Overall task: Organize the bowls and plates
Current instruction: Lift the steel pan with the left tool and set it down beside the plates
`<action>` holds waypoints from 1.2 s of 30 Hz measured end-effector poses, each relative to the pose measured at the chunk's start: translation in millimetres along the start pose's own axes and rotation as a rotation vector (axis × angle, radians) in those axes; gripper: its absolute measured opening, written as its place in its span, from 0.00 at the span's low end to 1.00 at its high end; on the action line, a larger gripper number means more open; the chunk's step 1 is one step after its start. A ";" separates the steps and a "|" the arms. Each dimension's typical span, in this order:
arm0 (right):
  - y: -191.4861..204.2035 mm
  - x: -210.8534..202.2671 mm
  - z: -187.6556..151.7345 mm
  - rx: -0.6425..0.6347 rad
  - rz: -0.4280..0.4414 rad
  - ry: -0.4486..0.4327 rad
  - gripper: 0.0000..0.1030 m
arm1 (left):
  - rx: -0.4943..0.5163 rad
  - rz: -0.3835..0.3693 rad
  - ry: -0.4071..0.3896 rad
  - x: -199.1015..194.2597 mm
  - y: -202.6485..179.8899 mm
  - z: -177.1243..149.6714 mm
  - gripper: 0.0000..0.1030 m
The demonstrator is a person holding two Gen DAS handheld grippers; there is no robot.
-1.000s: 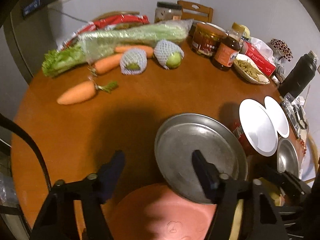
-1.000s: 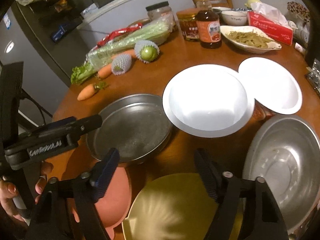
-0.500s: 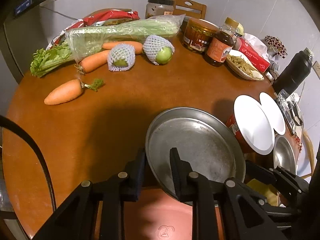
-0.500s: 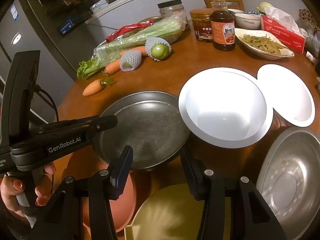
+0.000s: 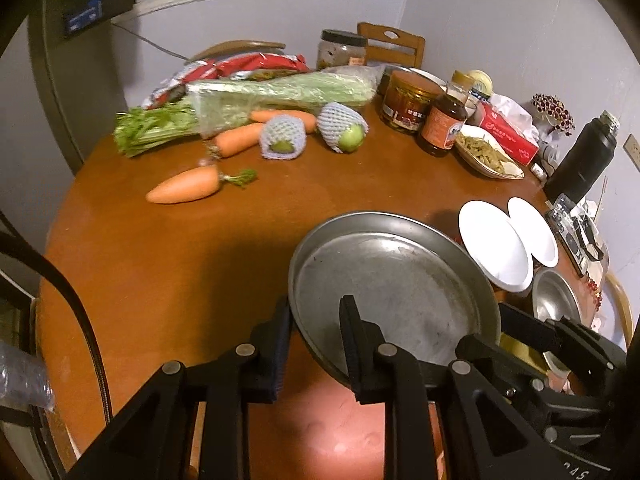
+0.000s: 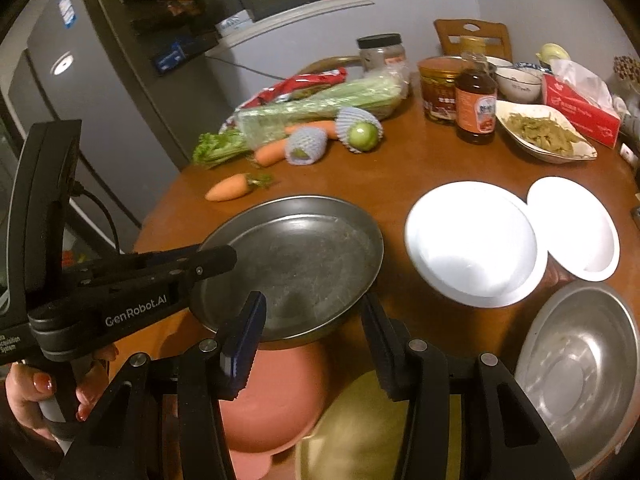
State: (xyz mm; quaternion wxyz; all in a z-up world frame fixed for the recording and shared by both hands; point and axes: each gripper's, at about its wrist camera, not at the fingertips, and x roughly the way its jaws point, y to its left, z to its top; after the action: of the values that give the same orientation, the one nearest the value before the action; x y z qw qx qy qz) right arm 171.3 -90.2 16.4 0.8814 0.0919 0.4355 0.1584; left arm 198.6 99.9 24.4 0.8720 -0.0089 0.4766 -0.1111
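While the left gripper (image 5: 316, 316) is pinching the metal plate's (image 5: 394, 280) near rim and the right gripper (image 6: 312, 332) is clamping its other edge, stacking is barely starting: pink plate (image 6: 276, 404), yellow bowl (image 6: 360, 432), white plates (image 6: 472, 244) and steel bowl (image 6: 576, 376) are sitting scattered.

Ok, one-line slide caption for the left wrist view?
Left gripper shut on the metal pan rim, above a pink plate.

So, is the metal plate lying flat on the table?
No, the metal plate is tilted, raised above the pink bowl, its rim gripped by the left hand-held gripper.
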 end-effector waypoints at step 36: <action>180.6 82.5 -45.7 -0.413 0.175 0.093 0.50 | -0.285 0.227 -0.006 -41.7 171.9 -109.1 0.24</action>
State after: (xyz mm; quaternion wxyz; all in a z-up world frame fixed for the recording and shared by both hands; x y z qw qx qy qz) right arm 145.9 109.1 -18.0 0.8432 -0.0605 0.4245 0.3243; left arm 117.8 285.9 -21.4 0.8703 -0.0788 0.4828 0.0567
